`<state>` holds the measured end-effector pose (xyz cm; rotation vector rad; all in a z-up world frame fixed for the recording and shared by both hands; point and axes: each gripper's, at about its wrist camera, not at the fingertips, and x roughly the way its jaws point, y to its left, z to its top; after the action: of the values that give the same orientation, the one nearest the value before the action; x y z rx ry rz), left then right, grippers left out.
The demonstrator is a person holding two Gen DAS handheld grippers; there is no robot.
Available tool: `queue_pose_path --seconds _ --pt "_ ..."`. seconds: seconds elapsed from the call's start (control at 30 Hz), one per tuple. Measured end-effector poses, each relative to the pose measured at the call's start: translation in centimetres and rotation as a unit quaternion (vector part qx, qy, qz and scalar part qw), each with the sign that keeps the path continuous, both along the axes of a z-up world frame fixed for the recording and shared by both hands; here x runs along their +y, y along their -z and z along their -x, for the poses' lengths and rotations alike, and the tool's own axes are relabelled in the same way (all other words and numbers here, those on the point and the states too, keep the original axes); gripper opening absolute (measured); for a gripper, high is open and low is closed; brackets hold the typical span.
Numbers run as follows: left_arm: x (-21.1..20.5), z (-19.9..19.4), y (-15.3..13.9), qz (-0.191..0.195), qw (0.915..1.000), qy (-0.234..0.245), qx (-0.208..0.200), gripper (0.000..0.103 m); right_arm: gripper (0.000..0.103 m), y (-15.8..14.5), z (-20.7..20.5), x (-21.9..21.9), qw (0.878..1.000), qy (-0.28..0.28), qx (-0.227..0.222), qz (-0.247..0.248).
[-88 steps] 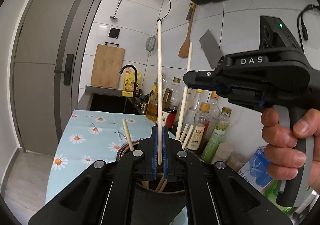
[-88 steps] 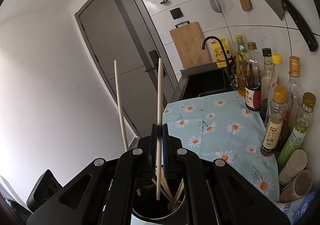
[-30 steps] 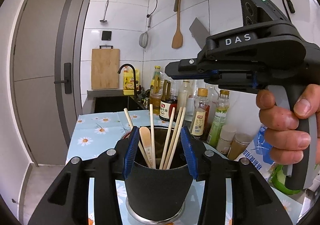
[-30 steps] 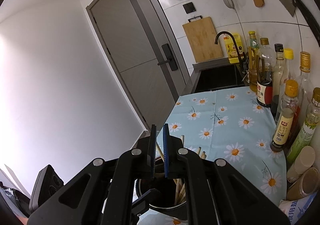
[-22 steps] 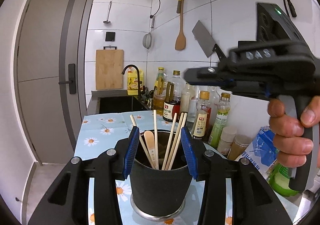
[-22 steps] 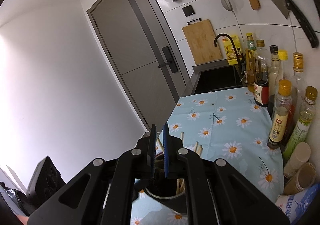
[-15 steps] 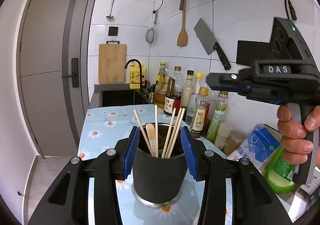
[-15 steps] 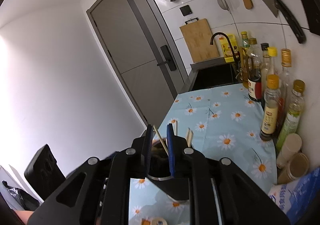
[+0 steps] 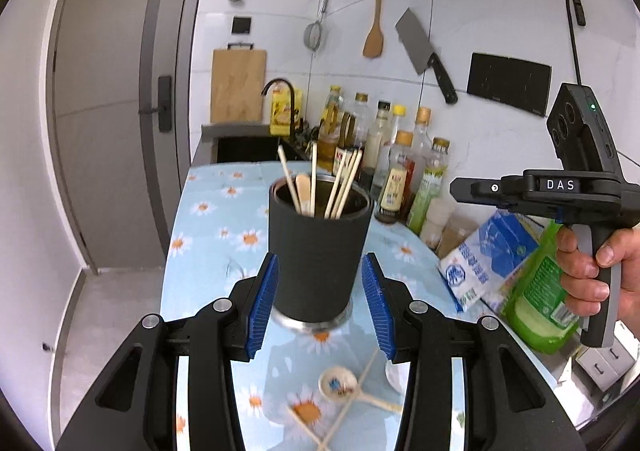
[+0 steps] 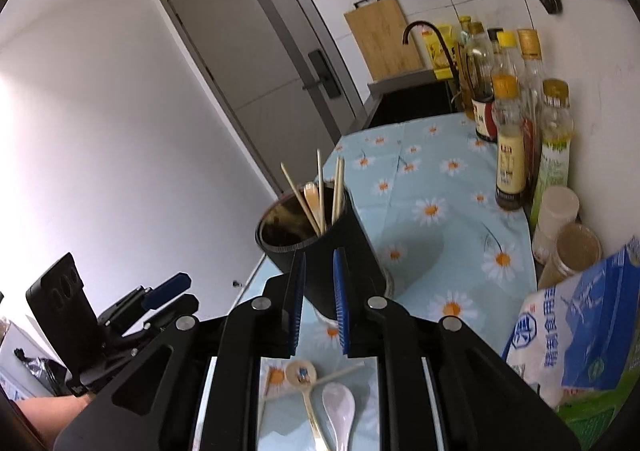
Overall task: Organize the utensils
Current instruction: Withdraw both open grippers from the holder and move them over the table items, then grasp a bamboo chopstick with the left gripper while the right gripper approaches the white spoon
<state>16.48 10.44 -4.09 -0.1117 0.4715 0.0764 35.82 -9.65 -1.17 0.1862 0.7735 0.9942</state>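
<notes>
While left claw (image 9: 320, 305) gapes empty, right claw (image 10: 319, 301) narrowly parted, empty; spoons (image 10: 338, 409) partly hidden.

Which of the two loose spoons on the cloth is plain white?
The white spoon, lying nearer the camera in the right wrist view. The other, the patterned spoon, has a coloured design in its bowl and a golden handle.

Chopsticks (image 9: 338, 187) upright in black holder (image 9: 318, 251)
</notes>
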Motion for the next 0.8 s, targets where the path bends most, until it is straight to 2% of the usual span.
queue_pose_path --seconds 0.2,0.4,0.57,0.63,0.8 --pt "-0.6 1.0 1.7 0.012 0.999 0.014 0.041 0.042 0.016 1.9 0.8 -0.3 1.0 -0.015 0.022 0.013" --pt "-1.6 0.6 4.0 0.016 0.9925 0.053 0.109 0.041 0.016 4.3 1.7 -0.9 0.998 -0.02 0.037 0.035" --pt "-2.4 -0.9 6.7 0.011 0.9766 0.102 0.189 0.041 0.016 6.8 2.5 -2.1 0.996 -0.019 0.064 0.056" --pt "-2.7 -1.5 7.6 -0.006 0.9716 0.108 0.21 0.041 0.016 7.6 3.0 -2.6 0.995 -0.017 0.075 0.062" --pt "-2.4 -3.8 10.3 -0.007 0.9432 0.147 0.298 0.039 0.016 10.0 4.9 -4.0 0.992 -0.012 0.103 0.077"
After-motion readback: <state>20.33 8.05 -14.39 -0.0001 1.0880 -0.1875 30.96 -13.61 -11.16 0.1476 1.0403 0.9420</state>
